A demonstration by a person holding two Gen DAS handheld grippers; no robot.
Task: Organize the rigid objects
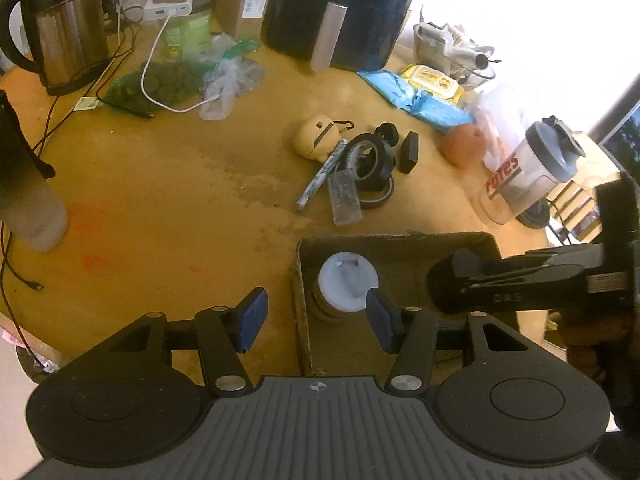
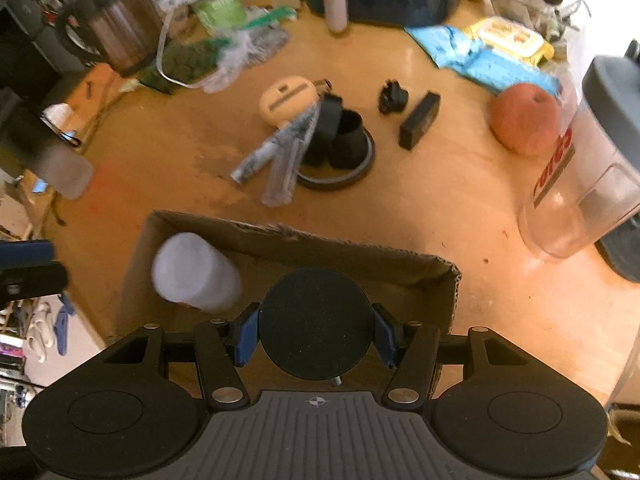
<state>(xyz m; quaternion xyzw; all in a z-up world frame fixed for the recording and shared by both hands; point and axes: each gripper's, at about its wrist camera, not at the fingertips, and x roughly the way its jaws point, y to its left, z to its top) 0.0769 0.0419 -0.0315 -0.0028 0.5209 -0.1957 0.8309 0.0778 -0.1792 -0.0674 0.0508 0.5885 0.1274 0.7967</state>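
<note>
A cardboard box [image 1: 396,240] [image 2: 280,242] sits at the table's near edge with a white-capped bottle [image 1: 347,282] [image 2: 192,272] inside. My right gripper [image 2: 316,334] is shut on a black round object [image 2: 315,322] and holds it over the box; it also shows in the left wrist view [image 1: 452,284]. My left gripper [image 1: 316,320] is open and empty, straddling the box's left wall. Beyond the box lies a pile: a beige case [image 1: 312,138] [image 2: 288,98], tape rolls [image 1: 370,158] [image 2: 340,148], a clear case [image 1: 344,196], a black block [image 1: 409,152] [image 2: 420,120].
A kettle [image 1: 64,28], an air fryer [image 1: 344,8], a shaker bottle [image 1: 528,172] [image 2: 588,164], an orange fruit [image 1: 464,144] [image 2: 524,118], wipes packs [image 1: 432,84], plastic bags [image 1: 180,80] and a frosted bottle [image 1: 28,184] ring the wooden table [image 1: 180,200].
</note>
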